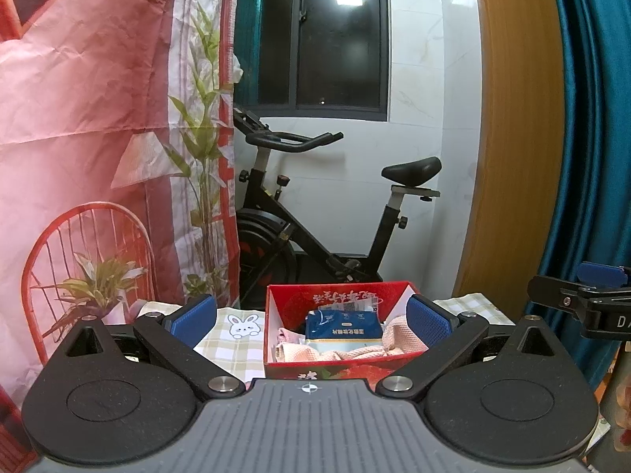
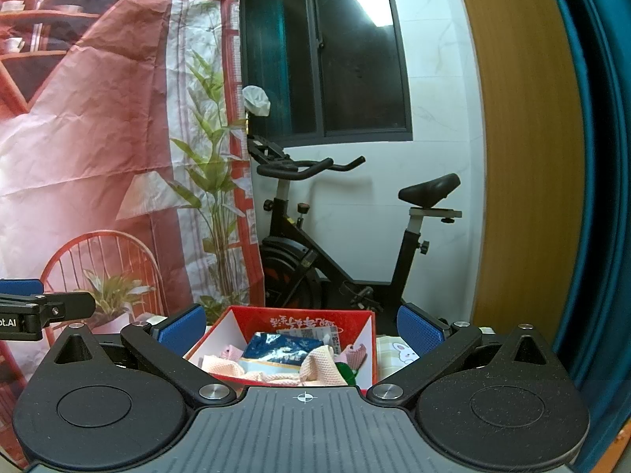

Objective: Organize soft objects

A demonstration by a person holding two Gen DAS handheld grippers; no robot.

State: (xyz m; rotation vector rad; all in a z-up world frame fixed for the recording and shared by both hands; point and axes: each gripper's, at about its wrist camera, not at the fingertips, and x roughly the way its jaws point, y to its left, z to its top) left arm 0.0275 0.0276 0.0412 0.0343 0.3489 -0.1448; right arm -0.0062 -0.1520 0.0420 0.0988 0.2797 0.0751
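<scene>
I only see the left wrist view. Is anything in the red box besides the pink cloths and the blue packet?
Observer: Yes. The right wrist view shows a green item in the near right corner of the red box, beside a pink cloth.
Operator: Are the right tongs open?
Observer: Yes. The right tongs are wide open and empty, aimed at the box.

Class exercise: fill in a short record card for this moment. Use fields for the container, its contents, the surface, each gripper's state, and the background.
container: red box, open at the top
contents: pink cloths, blue packet
surface: checked tablecloth with a rabbit print
left gripper: jaws open, holding nothing
right gripper: jaws open, holding nothing
background: exercise bike, dark window, printed backdrop
</scene>
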